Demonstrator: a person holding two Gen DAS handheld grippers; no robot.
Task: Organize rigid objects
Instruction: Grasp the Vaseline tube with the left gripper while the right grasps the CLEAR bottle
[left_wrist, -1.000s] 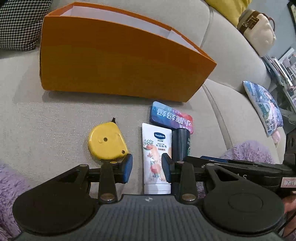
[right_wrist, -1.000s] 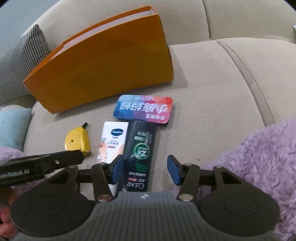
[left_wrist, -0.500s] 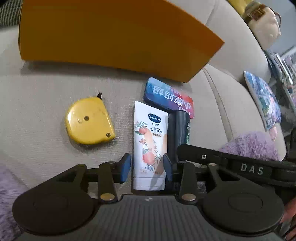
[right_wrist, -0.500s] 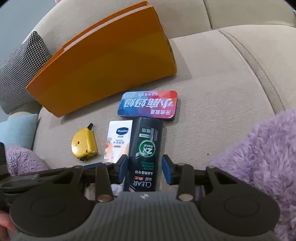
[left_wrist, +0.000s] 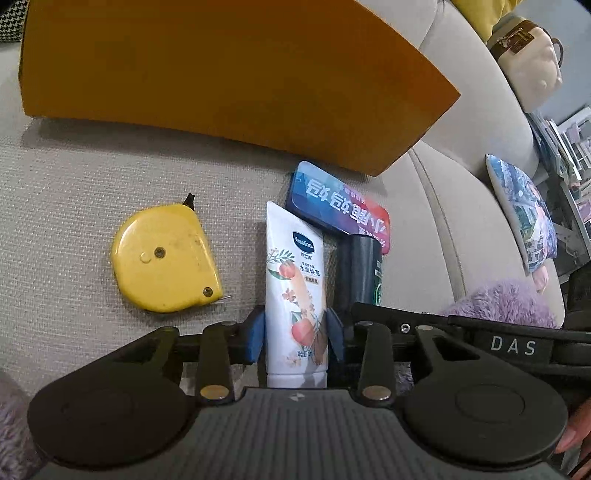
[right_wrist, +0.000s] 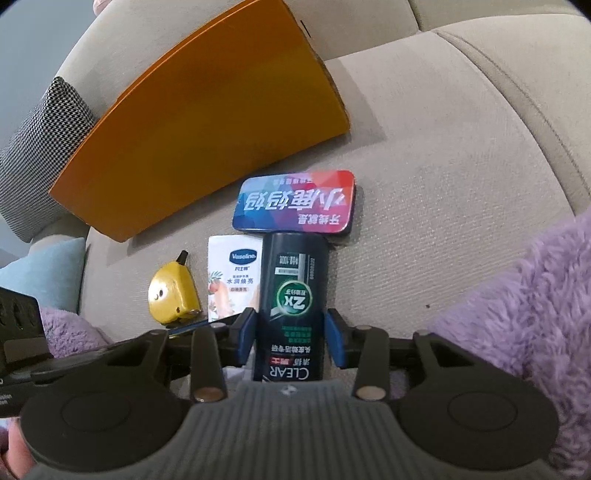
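On the beige sofa seat lie a yellow tape measure (left_wrist: 166, 258), a white Vaseline tube (left_wrist: 297, 295), a dark CLEAR bottle (right_wrist: 291, 306) and a flat blue-red tin (right_wrist: 295, 202). My left gripper (left_wrist: 296, 336) has its blue pads against both sides of the white tube's lower end. My right gripper (right_wrist: 290, 338) has its pads tight against both sides of the dark bottle. The bottle also shows in the left wrist view (left_wrist: 360, 273), beside the tube. An orange box (left_wrist: 221, 74) stands behind the objects, against the sofa back.
A purple fluffy throw (right_wrist: 524, 314) lies at the right of the seat. A checked cushion (right_wrist: 40, 147) and a pale blue cushion (right_wrist: 44, 280) are at the left. A patterned cushion (left_wrist: 524, 218) and a cream bag (left_wrist: 528, 55) sit farther right.
Both grippers moved forward and down onto the objects. The left jaws closed around the white tube, and the right jaws narrowed onto the dark bottle.
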